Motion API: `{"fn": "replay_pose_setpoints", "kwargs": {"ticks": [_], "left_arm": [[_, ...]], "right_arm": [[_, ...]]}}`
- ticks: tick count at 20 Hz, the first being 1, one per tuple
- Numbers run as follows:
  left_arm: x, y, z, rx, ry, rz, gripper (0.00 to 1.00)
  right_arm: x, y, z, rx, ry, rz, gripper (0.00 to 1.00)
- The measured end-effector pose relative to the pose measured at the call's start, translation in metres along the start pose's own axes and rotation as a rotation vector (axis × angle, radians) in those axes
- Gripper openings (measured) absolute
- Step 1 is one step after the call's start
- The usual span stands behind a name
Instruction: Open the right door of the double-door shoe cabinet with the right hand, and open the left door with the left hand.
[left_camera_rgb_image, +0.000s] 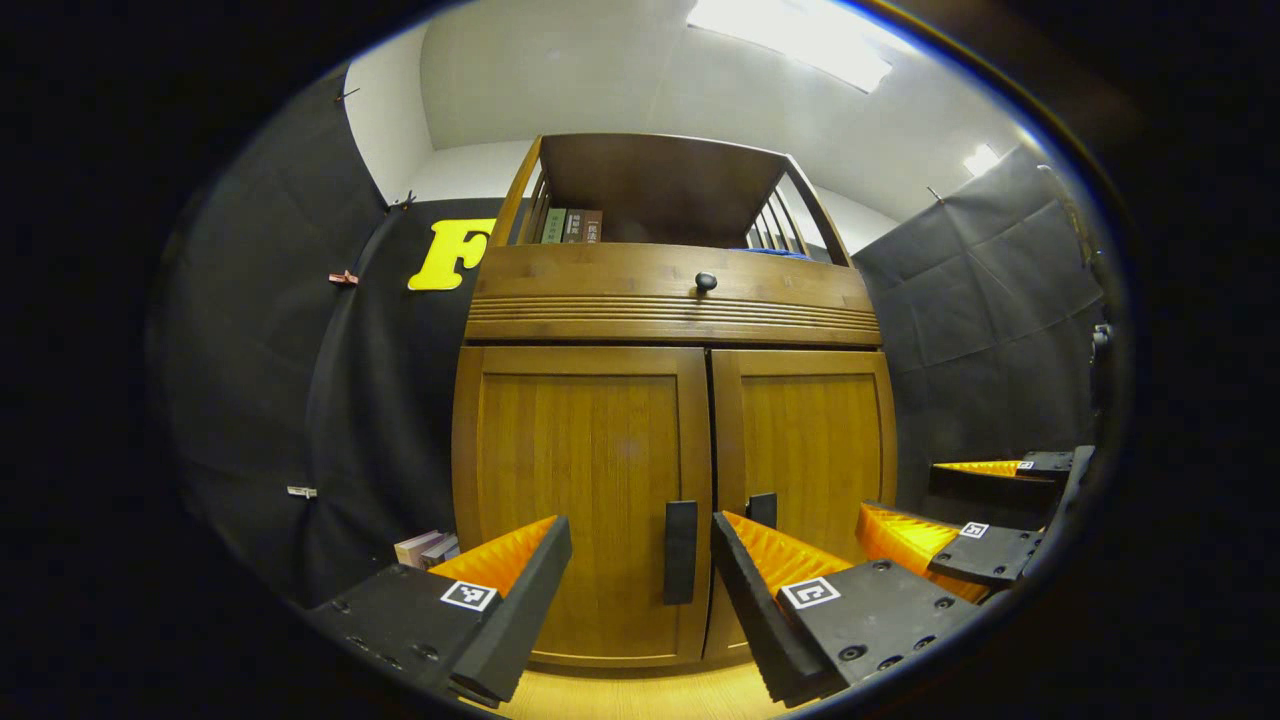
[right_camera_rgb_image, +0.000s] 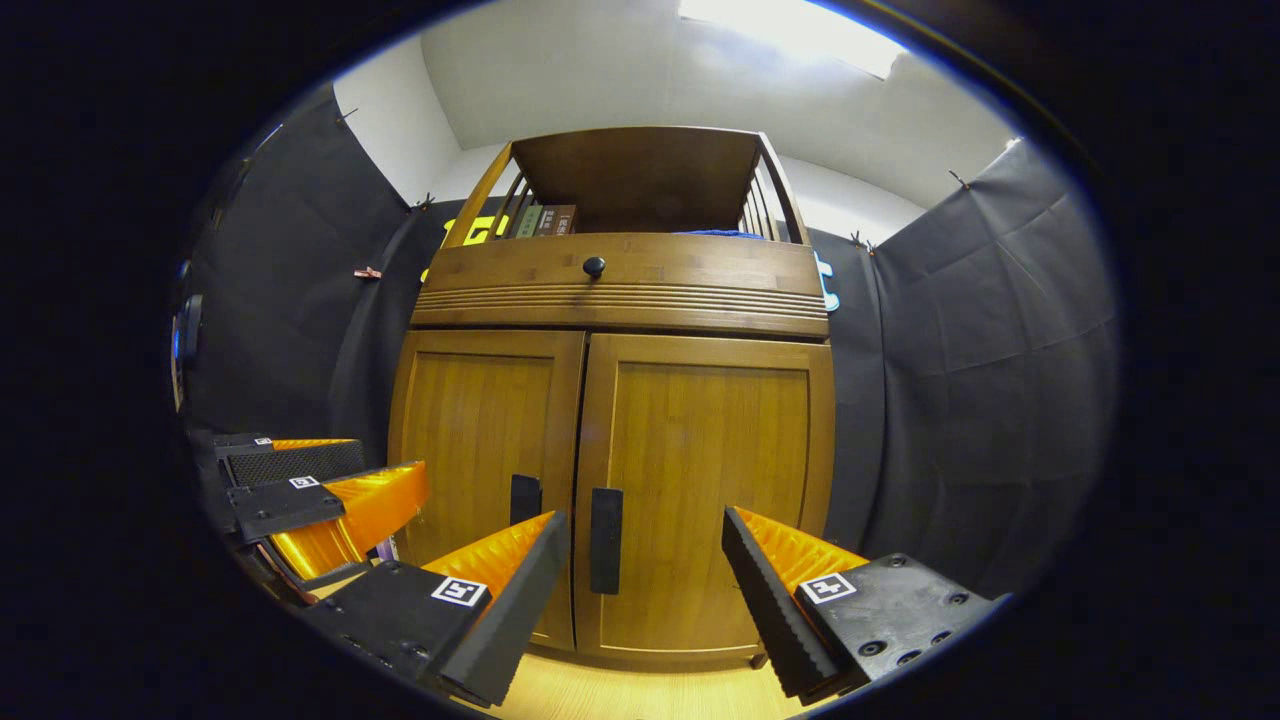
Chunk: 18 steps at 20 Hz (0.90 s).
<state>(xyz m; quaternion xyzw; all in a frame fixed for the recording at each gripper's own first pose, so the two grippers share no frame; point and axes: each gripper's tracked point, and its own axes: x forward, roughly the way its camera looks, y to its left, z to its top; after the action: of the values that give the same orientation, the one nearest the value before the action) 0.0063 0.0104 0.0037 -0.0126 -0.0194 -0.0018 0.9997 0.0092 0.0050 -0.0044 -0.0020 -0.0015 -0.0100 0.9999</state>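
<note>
The left gripper (left_camera_rgb_image: 640, 590) stands spread wide, empty, its fingers flanking the left door's dark vertical bar handle (left_camera_rgb_image: 680, 552) without touching. The right gripper (right_camera_rgb_image: 645, 590) gapes likewise before the right door's handle (right_camera_rgb_image: 605, 541). Both honey-brown wooden doors (right_camera_rgb_image: 700, 490) of the shoe cabinet (left_camera_rgb_image: 670, 290) sit flush shut (their lower edges partly hidden behind the fingers), above pale wood floor (right_camera_rgb_image: 640, 695).

The shoe cabinet (right_camera_rgb_image: 620, 400) is honey-brown wood with fine vertical grain, its door handles (right_camera_rgb_image: 605, 540) and round drawer knob (right_camera_rgb_image: 594, 266) black, the floor (right_camera_rgb_image: 620, 695) pale wood.
</note>
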Motion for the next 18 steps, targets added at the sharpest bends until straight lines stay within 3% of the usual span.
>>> {"fn": "replay_pose_setpoints", "kwargs": {"ticks": [12, 18], "left_arm": [[0.003, 0.003, -0.004, -0.016, -0.007, -0.038, 0.90], [0.008, 0.014, -0.008, -0.024, -0.003, -0.020, 0.94]], "right_arm": [[0.027, 0.015, -0.025, 0.004, 0.033, 0.027, 0.97], [0.048, 0.023, -0.042, 0.011, 0.047, 0.024, 0.98]]}}
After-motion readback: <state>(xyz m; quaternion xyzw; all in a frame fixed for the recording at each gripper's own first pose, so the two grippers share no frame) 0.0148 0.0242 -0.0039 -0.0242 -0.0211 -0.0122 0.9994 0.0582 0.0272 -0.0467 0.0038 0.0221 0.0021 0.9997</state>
